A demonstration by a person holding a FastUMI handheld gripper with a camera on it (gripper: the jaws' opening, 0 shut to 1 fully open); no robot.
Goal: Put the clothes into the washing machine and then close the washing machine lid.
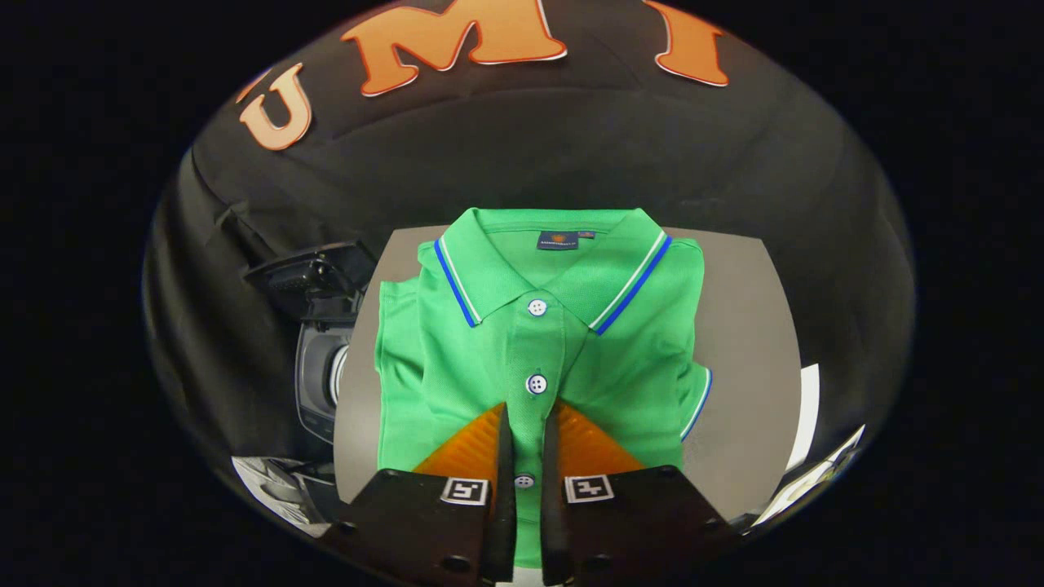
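The tool [528,428] is nearly closed, pinching the button placket of the folded green polo shirt [538,342] lying mid-frame on the table [746,359]. So thin a pinch could slip when lifted, or the shirt unfold and snag short of the washing machine [318,350] at left.

Folded polo shirt [538,350] on the table [750,342], placket between the gripper [528,420] jaws, washing machine [318,342] left.

Jaws pinching green polo shirt [538,342]
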